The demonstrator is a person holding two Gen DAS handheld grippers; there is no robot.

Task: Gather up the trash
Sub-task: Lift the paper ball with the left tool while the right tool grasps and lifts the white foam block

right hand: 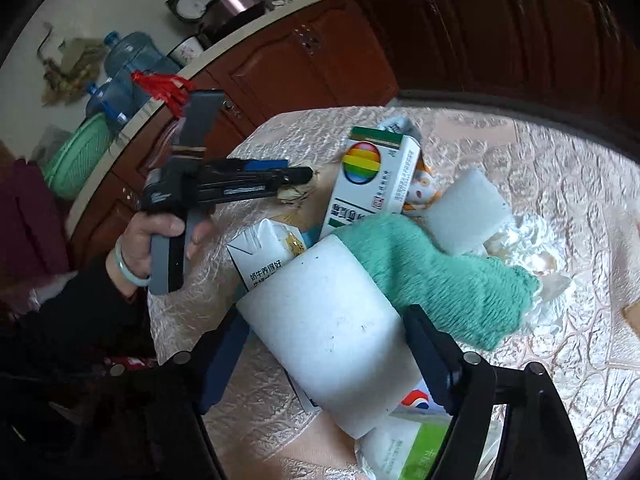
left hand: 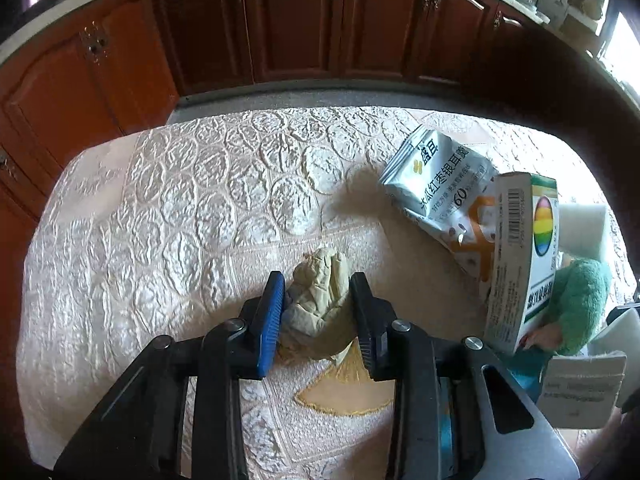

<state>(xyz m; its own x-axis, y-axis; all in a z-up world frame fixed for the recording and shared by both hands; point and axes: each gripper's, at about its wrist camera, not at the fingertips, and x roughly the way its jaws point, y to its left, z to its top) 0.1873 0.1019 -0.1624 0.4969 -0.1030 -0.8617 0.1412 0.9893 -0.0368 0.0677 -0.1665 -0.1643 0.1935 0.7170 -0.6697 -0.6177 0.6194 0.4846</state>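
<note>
In the left wrist view my left gripper (left hand: 317,282) is shut on a crumpled beige paper wad (left hand: 320,300) that rests on the embossed tablecloth (left hand: 160,220). The right wrist view shows that same left gripper (right hand: 304,178) from the side, held by a hand (right hand: 160,236). My right gripper (right hand: 324,312) is shut on a big white foam block (right hand: 320,320), one finger on each side. Behind the block lies a pile: a rainbow-printed box (right hand: 372,176), a green fuzzy cloth (right hand: 432,276), a milk carton (right hand: 260,252) and a second foam block (right hand: 468,208).
A silver snack bag (left hand: 436,184) leans beside the rainbow box (left hand: 520,260). Crumpled white tissue (right hand: 532,240) lies past the green cloth, and a green-and-white packet (right hand: 404,448) sits under the held block. Red-brown cabinets (left hand: 280,20) run behind the table.
</note>
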